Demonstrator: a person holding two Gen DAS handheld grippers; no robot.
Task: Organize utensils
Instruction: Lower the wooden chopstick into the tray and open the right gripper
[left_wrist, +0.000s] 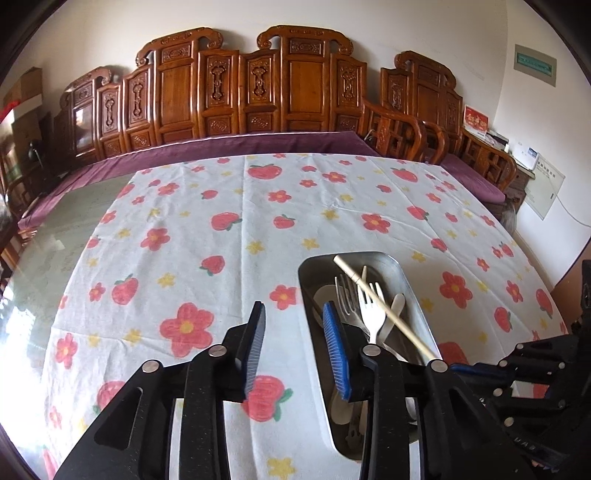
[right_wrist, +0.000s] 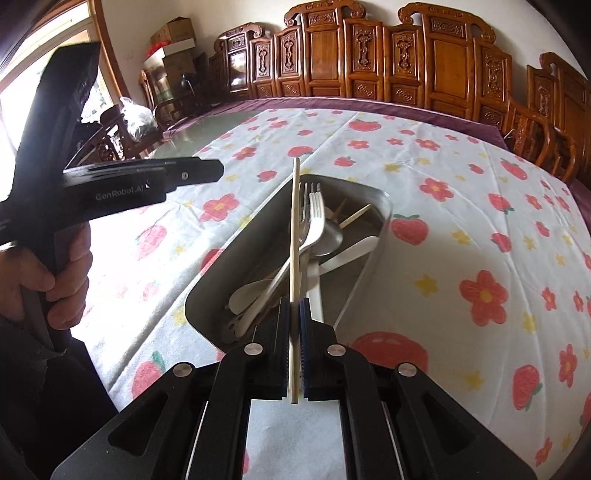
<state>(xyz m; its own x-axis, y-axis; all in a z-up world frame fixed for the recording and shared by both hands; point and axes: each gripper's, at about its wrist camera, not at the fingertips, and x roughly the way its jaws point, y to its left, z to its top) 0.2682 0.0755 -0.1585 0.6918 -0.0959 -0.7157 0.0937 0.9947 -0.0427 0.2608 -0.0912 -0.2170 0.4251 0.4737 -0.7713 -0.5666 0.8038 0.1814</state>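
The right gripper (right_wrist: 294, 314) is clamped on one chopstick (right_wrist: 294, 236), its blue pads pressed against the stick from both sides. The chopstick runs straight ahead from the jaws and out over the tray (right_wrist: 258, 236), its far tip reaching past the tray's far rim.

Under and just ahead of the right gripper, the metal tray holds a loose pile: two forks (right_wrist: 314, 221) lying side by side with tines pointing away, one metal spoon (right_wrist: 330, 236) just right of them, and several white plastic spoons (right_wrist: 251, 291) nearer the jaws; how many exactly I cannot tell. At least one more thin stick (right_wrist: 354, 216) lies at the tray's far end.

The left gripper (left_wrist: 293, 341) is wide apart and holds nothing. Its right finger hangs over the tray's near left edge; its left finger is over the cloth (left_wrist: 184, 229). In the right wrist view, the left gripper shows up to the left, gripped by the person's hand (right_wrist: 62, 277).

The tray sits on the flower-and-strawberry cloth. Beyond the table stands a row of carved wooden chairs (left_wrist: 258, 85).
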